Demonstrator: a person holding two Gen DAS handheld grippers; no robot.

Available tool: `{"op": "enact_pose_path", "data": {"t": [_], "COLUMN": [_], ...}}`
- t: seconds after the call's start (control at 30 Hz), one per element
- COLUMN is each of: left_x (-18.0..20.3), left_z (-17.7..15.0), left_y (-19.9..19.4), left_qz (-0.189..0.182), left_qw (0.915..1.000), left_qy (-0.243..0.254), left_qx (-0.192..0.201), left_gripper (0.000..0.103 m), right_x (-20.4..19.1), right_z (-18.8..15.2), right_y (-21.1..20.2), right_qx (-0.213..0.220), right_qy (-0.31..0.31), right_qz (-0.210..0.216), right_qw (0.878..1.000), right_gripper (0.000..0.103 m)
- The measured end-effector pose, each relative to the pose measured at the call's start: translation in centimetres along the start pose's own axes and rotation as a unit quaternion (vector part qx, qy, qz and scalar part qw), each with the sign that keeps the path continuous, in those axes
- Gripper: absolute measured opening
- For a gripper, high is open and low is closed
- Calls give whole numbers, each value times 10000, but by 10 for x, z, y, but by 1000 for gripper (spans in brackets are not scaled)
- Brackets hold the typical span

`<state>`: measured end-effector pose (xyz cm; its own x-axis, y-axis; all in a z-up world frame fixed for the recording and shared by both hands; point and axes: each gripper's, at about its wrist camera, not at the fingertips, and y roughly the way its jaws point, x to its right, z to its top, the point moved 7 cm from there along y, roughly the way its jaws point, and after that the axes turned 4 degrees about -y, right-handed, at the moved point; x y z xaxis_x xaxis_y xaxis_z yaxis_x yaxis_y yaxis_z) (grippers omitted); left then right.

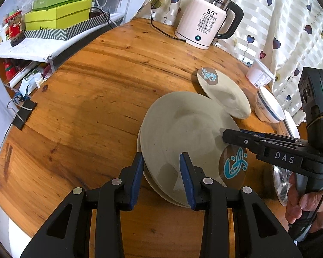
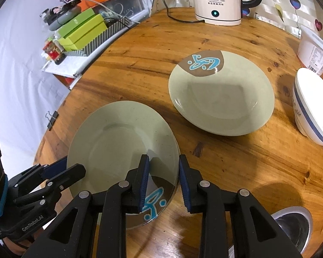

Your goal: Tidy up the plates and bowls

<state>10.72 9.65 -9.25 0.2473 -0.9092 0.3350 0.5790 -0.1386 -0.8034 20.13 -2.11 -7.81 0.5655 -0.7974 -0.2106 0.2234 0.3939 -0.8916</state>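
Note:
A green plate (image 1: 183, 129) (image 2: 118, 142) with a brown and blue fish patch sits low over the round wooden table (image 1: 97, 75) (image 2: 236, 172). In the left wrist view a second rim shows just under it. My left gripper (image 1: 161, 172) (image 2: 62, 167) is shut on its left rim, one finger above and one below. My right gripper (image 2: 162, 172) (image 1: 228, 136) straddles the rim by the fish patch; its jaws are open, with a thin gap at the outer pad. A matching green plate (image 1: 224, 94) (image 2: 221, 99) lies alone farther back.
A white bowl with a blue band (image 1: 269, 105) (image 2: 312, 107) and a white tub (image 1: 258, 75) (image 2: 314, 51) stand at the right. A steel bowl (image 1: 280, 182) (image 2: 295, 221) sits near the right front edge. A kettle (image 1: 204, 21) (image 2: 219, 0) stands at the back. A binder clip (image 1: 23, 114) (image 2: 52, 119) grips the left edge.

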Motion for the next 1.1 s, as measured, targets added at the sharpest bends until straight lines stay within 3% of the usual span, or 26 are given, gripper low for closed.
{"op": "enact_pose_path", "data": {"t": [0.37,0.5,0.87,1.1], "left_x": [1,1,-6,-7], "left_z": [-2,-2,4,10], "left_y": [3,3,-5,-2], "left_qz": [84,71,-81,-194], "left_qw": [9999,9999,9998,9996], "left_qy": [117,118,4,-42], "left_qx": [22,39,196,222], "left_gripper": [36,36,36,36], "right_x": [-3,-5,-4,-1], "right_z": [-2,-2,1,-1], "right_y": [6,6,0,1], "right_qx": [34,55,191,193], "right_qy": [-280,-332,-237,-207], "right_qz": [-255,-235,-189,-190], "right_qw": [9993,9992,9994,9994], "right_gripper": [31,37,38,26]}}
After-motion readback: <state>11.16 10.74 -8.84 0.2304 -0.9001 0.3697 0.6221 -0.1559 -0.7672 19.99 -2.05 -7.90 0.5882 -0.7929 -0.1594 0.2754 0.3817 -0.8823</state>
